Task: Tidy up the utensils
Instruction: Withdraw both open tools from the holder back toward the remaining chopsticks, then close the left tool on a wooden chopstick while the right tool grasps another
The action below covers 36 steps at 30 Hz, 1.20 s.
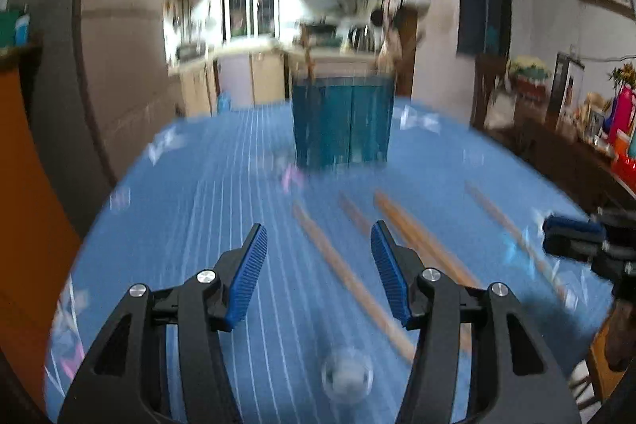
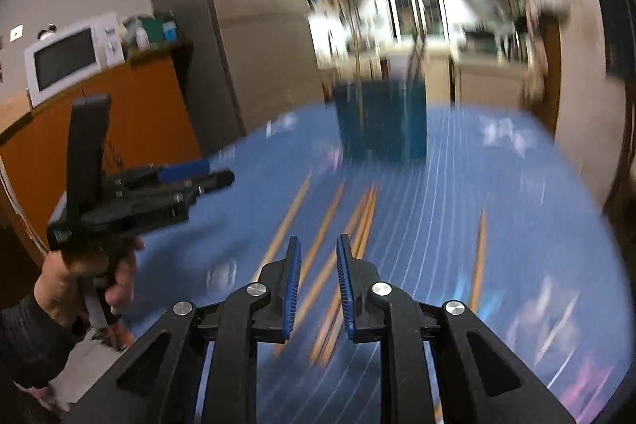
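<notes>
Both views blurred. Left gripper (image 1: pixel 318 265) jaws apart, nothing between pads, above blue striped tablecloth (image 1: pixel 198 225). Right gripper (image 2: pixel 318 281) jaws narrowly apart, empty. Wooden chopsticks (image 1: pixel 342 273) lie scattered on cloth just beyond both grippers. Blue utensil holder (image 1: pixel 344 122) upright farther back, near table's far edge. Hand (image 2: pixel 75 285) grips left tool.

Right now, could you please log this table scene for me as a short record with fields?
surface: blue striped tablecloth
container: blue holder at the far side, upright
utensils: wooden chopsticks lying loose in front of it
left tongs: open, empty
right tongs: narrowly open, empty
image quality: motion-blurred
</notes>
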{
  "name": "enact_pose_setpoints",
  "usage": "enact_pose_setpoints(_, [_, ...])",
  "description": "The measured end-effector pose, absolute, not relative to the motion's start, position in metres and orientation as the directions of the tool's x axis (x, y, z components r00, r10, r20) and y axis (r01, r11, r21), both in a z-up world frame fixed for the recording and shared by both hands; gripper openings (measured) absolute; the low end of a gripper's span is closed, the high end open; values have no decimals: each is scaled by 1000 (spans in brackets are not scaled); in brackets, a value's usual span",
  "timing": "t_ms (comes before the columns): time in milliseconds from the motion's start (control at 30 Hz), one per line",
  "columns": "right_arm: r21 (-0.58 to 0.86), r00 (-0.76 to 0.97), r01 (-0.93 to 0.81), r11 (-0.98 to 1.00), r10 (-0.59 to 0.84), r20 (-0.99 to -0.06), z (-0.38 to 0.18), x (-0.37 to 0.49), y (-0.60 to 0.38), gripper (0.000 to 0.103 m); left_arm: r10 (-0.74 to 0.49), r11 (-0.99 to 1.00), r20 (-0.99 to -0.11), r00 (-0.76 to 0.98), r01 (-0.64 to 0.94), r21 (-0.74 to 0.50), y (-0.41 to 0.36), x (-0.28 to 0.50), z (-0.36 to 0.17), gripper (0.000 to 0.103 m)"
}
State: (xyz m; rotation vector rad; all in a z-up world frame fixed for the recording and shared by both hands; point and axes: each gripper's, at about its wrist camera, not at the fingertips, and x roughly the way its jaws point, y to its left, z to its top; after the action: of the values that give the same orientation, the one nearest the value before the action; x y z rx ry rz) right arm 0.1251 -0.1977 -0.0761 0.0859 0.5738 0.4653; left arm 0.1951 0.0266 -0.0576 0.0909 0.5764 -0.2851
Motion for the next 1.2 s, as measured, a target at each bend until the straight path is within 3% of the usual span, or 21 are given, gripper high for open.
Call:
enact_pose_setpoints(100, [220, 710, -398, 891, 451, -541, -102, 109, -178, 17, -237, 957, -599, 764, 288, -12, 28, 185, -84, 52])
enact_pose_setpoints(133, [216, 705, -399, 891, 449, -549, -108, 106, -171, 17, -241, 957, -609, 755, 290, -20, 29, 182, -88, 47])
enact_pose_setpoints(567, [122, 732, -348, 930, 351, -584, -130, 100, -140, 17, -301, 932, -680, 669, 356, -62, -7, 164, -116, 46])
enact_pose_setpoints(700, [123, 744, -334, 934, 342, -575, -132, 99, -141, 15, -291, 933, -694, 659, 356, -52, -14, 165, -124, 35])
enact_pose_setpoints(833, [129, 748, -325, 937, 339, -571, -133, 98, -148, 9, -258, 943, -694, 673, 331, -30, -13, 164, -125, 10])
enact_pose_setpoints(1200, [123, 766, -320, 940, 332, -551, -135, 93, -147, 10, -253, 948, -673, 695, 316, -29, 6, 157, -128, 8])
